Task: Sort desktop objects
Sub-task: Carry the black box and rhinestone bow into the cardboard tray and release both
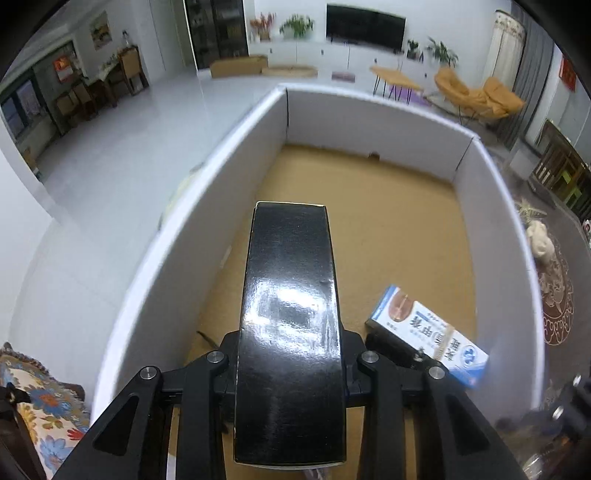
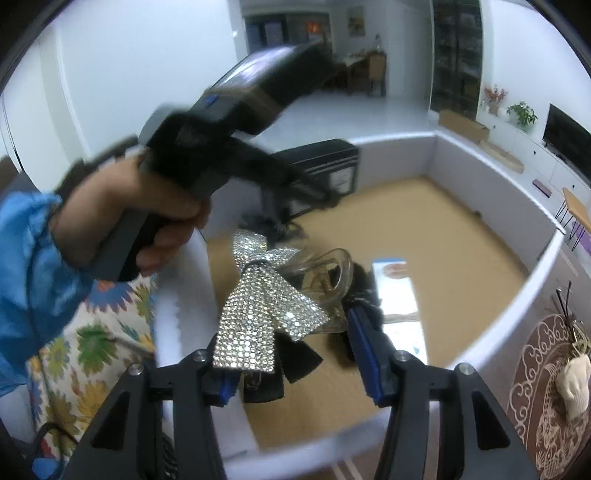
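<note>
My left gripper (image 1: 290,354) is shut on a long glossy black box (image 1: 290,317) and holds it above the brown floor of a white-walled cardboard box (image 1: 184,236). A blue-and-white medicine carton (image 1: 424,332) lies on that floor at the right. In the right wrist view, my right gripper (image 2: 295,354) holds a clear hair claw clip with a rhinestone bow (image 2: 266,310) between its fingers, above the near corner of the white-walled box (image 2: 480,192). The left gripper with the black box (image 2: 317,173) shows there, and the carton (image 2: 397,295) lies below.
A floral cloth (image 2: 92,354) lies left of the box. A brown patterned mat (image 2: 546,387) with a small white figure (image 2: 574,380) lies at the right. A living room with a TV (image 1: 364,26) and orange chairs (image 1: 476,96) is behind.
</note>
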A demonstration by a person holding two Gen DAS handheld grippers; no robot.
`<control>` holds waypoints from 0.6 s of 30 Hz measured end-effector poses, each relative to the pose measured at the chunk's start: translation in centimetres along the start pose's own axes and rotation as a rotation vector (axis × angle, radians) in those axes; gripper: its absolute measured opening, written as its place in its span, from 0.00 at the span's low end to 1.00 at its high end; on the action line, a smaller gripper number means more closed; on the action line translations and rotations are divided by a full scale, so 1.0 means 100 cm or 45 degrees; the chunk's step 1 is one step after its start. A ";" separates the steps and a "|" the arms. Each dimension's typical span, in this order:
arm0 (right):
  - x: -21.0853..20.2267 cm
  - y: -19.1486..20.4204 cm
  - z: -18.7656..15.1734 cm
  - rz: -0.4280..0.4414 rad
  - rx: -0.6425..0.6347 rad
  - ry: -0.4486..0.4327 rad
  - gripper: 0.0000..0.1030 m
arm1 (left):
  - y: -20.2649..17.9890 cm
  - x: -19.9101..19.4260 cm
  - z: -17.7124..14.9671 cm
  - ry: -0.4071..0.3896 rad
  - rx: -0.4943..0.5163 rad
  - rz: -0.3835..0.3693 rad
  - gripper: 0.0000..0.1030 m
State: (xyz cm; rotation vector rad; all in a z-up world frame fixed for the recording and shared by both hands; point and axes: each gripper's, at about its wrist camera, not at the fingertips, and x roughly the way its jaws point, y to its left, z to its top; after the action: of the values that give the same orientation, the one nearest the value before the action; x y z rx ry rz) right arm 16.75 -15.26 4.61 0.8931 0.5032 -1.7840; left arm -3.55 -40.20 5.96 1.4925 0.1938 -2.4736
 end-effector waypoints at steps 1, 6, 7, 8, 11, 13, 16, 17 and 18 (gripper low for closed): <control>0.010 0.002 0.000 -0.009 -0.016 0.030 0.54 | 0.001 0.008 0.003 0.036 -0.006 0.012 0.34; 0.022 0.018 -0.006 -0.059 -0.079 0.083 1.00 | 0.001 0.015 0.006 0.042 -0.051 0.090 0.78; 0.016 0.023 -0.007 -0.084 -0.094 0.057 1.00 | 0.002 0.010 0.005 0.018 -0.058 0.099 0.78; 0.009 0.024 -0.009 -0.116 -0.104 0.028 1.00 | 0.002 0.005 0.004 0.004 -0.064 0.106 0.78; -0.019 0.017 -0.015 -0.178 -0.077 -0.071 1.00 | 0.000 -0.012 -0.004 -0.065 -0.072 0.137 0.79; -0.040 0.004 -0.025 -0.223 -0.026 -0.150 1.00 | -0.004 -0.020 -0.010 -0.106 -0.052 0.155 0.81; -0.065 -0.022 -0.045 -0.302 0.051 -0.222 1.00 | -0.021 -0.037 -0.022 -0.190 -0.014 0.206 0.87; -0.076 -0.038 -0.060 -0.344 0.096 -0.240 1.00 | -0.024 -0.041 -0.021 -0.210 -0.009 0.214 0.87; -0.081 -0.046 -0.068 -0.368 0.122 -0.243 1.00 | -0.030 -0.047 -0.021 -0.240 -0.005 0.219 0.87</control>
State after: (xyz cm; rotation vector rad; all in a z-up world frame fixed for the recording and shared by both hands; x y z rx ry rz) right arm 16.32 -3.89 6.17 0.7325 0.4424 -2.1477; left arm -0.54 -36.21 9.08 1.2094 0.0341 -2.4530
